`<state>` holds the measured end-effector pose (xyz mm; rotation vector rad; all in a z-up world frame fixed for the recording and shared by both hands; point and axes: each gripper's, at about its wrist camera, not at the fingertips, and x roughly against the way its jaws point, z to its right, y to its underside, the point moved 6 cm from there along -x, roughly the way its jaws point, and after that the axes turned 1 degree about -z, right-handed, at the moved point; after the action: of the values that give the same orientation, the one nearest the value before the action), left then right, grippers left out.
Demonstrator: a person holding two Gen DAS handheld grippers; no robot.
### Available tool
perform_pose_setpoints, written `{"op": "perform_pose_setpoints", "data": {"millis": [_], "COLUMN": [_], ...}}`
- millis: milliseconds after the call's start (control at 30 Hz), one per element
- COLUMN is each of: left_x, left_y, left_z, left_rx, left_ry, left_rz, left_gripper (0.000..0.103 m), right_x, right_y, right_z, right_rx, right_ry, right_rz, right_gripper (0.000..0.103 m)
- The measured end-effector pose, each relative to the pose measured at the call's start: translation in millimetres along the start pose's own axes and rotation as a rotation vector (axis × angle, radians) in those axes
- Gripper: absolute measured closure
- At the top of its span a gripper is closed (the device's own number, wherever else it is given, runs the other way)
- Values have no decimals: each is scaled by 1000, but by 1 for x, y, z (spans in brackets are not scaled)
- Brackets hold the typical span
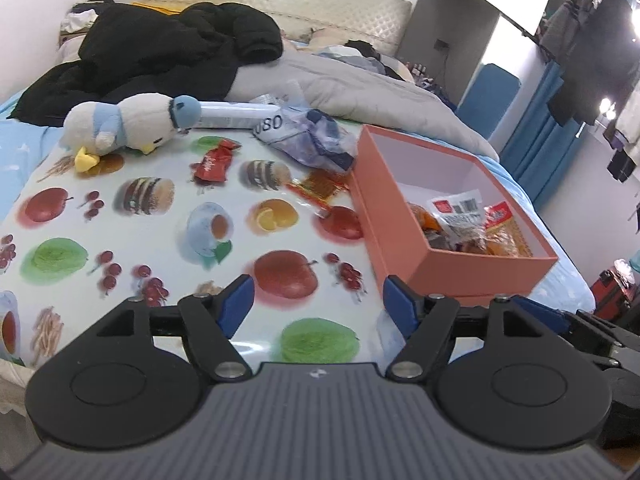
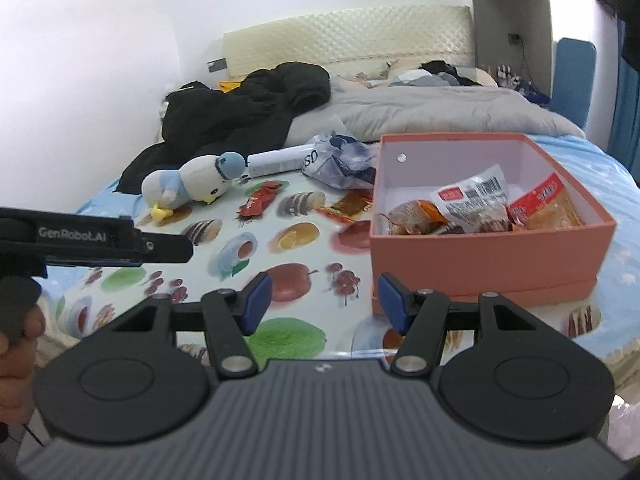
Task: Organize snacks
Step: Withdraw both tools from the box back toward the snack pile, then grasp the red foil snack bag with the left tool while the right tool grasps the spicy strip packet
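Note:
An open orange box stands at the right of a fruit-print mat and holds several snack packets. On the mat lie a red snack packet and an orange-red packet beside the box. My left gripper hovers open over the mat's near edge, nothing between its blue pads. My right gripper is open too, just in front of the box's near left corner. The left gripper's body and a hand show at the right wrist view's left edge.
A plush penguin, a white tube and a crumpled blue-white bag lie at the mat's far side. Behind them, a black jacket and grey duvet cover the bed.

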<state>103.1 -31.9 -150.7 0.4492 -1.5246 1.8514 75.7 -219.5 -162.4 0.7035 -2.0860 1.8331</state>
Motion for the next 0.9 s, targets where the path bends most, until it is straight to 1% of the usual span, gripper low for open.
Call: {"op": "perform_pose_setpoints", "data": {"millis": [300, 400, 467, 533, 667, 767, 900], "left_x": [-29, -45, -59, -73, -102, -128, -175], "left_y": [-20, -27, -30, -33, -42, -54, -79], "left_z": [-41, -62, -76, -92, -123, -146, -170], "left_rx": [29, 46, 64, 84, 105, 128, 139], "left_ry": [-49, -81, -95, -107, -128, -123, -97], "left_rz": [13, 13, -8, -20, -17, -27, -34], "left_gripper": [23, 21, 16, 15, 15, 15, 15], "right_x": [-39, -53, -66, -77, -104, -133, -183], "right_y": [-15, -17, -20, -24, -28, -30, -33], "right_z": [-21, -28, -34, -42, -62, -74, -73], "right_rx": [22, 28, 10, -26, -22, -1, 26], "right_ry": [-20, -21, -29, -43, -43, -27, 49], "right_rz": [4, -1, -21, -27, -21, -20, -18], "right_gripper": [42, 42, 42, 42, 43, 44, 45]}}
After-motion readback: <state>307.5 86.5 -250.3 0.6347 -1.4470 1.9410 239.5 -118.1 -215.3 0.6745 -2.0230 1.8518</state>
